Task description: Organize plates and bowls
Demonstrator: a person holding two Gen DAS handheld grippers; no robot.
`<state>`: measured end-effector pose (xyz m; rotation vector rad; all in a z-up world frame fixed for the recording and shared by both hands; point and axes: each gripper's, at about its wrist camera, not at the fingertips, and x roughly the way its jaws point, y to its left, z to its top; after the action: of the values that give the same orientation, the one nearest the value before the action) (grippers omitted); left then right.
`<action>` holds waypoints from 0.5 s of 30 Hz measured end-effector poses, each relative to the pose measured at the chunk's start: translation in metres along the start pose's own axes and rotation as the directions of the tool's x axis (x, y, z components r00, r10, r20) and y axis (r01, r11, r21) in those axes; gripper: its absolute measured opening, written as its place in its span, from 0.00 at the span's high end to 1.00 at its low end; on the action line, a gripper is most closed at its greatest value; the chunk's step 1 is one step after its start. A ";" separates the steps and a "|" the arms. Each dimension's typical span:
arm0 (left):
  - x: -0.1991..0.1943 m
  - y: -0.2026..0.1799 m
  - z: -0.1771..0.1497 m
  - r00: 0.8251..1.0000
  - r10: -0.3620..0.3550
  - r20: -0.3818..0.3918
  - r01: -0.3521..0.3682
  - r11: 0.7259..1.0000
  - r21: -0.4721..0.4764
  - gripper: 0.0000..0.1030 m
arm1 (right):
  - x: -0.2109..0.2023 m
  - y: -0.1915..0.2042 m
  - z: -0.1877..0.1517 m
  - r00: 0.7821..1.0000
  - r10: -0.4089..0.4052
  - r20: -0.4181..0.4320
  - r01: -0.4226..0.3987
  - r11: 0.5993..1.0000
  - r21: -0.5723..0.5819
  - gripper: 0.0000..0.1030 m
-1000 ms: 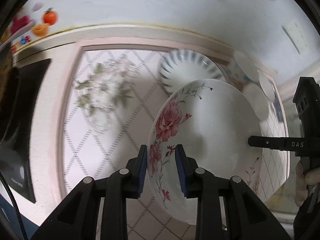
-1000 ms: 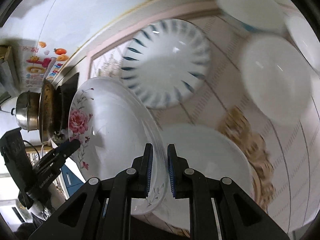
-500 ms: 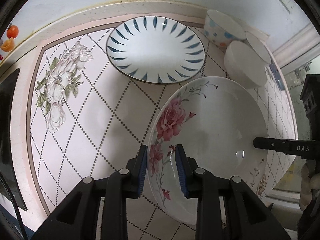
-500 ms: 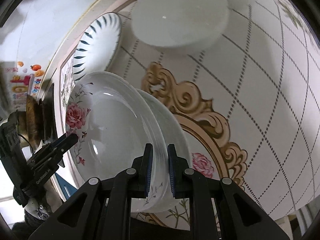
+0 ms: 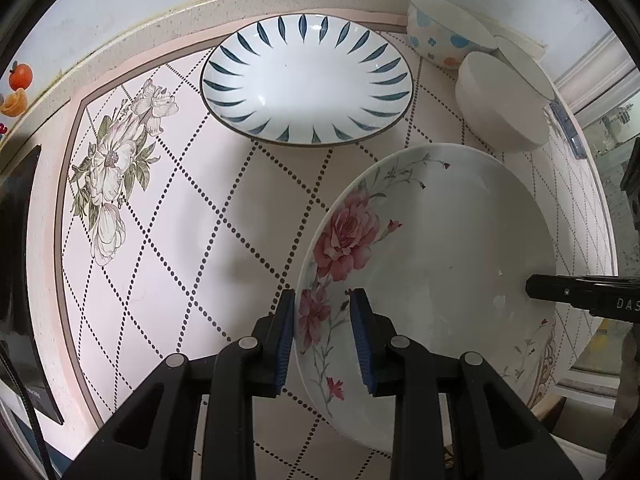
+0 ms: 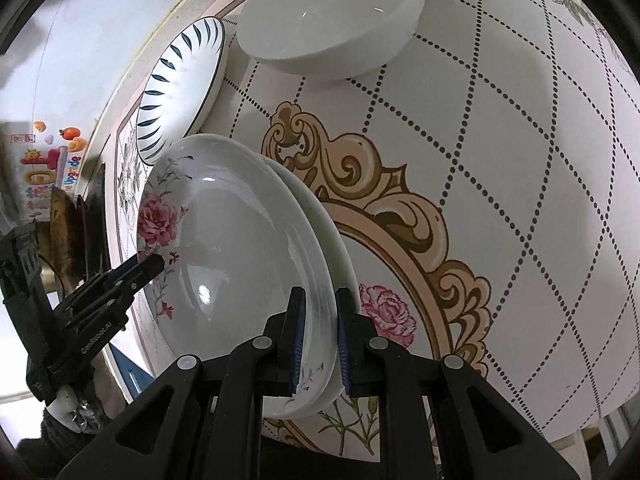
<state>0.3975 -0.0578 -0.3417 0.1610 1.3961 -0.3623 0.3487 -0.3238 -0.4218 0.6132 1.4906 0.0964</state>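
you have the rose plate (image 5: 432, 248) gripped from both sides: your left gripper (image 5: 323, 336) holds its near rim with blue ribbed fingers (image 5: 285, 340) pressed on either face, and your right gripper (image 6: 318, 340) pinches the opposite rim, its fingers nearly together on the thin edge. the plate is glossy white ceramic, round and shallow, printed with pink roses and fine stems. it is tilted, hollow side towards the left camera, and in the right wrist view a second white rim shows just behind it; you cannot tell whether that is another plate stacked under it.

it sits over the tabletop (image 5: 192, 248), a smooth pale cover with dotted diamond lines, a printed flower and a gold scroll border. farther back lies the striped plate (image 5: 306, 80), an oval white dish with dark blue leaf strokes and a dark rim, lying flat and empty. to its right stand the dotted bowl (image 5: 444, 36), tipped on its side, and a plain white bowl (image 5: 500, 108) turned upside down.
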 end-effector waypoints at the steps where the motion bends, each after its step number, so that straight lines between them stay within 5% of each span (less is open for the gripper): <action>1: 0.001 0.000 0.000 1.000 0.001 -0.001 -0.001 1.000 -0.001 0.76 | 0.000 0.003 0.002 1.000 -0.002 -0.001 0.002 1.000 -0.003 0.84; 15: 0.014 -0.010 0.001 1.000 0.013 -0.013 -0.013 1.000 0.010 0.76 | 0.002 0.021 0.005 0.998 -0.058 -0.028 0.058 0.998 0.002 0.81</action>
<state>0.3969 -0.0702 -0.3543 0.1806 1.4059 -0.3578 0.3600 -0.3073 -0.4143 0.5726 1.5342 0.0581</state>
